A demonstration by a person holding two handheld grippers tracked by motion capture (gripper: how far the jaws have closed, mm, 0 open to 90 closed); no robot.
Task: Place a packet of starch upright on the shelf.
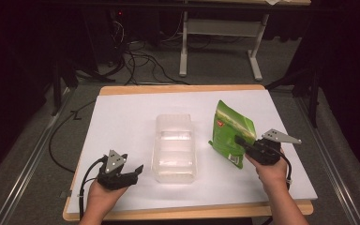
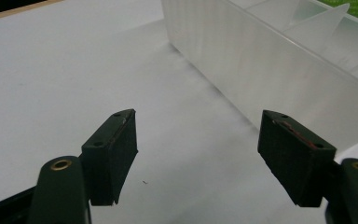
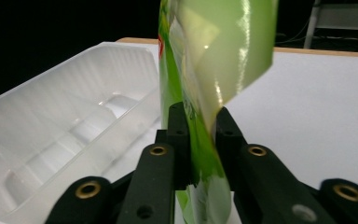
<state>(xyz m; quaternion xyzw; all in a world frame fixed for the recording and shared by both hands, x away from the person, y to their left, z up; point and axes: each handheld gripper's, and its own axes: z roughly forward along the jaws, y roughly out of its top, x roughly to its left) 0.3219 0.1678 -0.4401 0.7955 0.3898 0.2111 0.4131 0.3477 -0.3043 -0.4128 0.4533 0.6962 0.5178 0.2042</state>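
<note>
Both black jaws of the right gripper (image 3: 199, 123) press together on a green pouch (image 1: 232, 132), which stands up between them and rises above the fingertips, off the white table (image 1: 122, 117). Just to the left of these fingers lies a clear plastic tray (image 1: 174, 149). Near its other side, the left gripper (image 2: 198, 144) rests with jaws wide apart, nothing between them.
</note>
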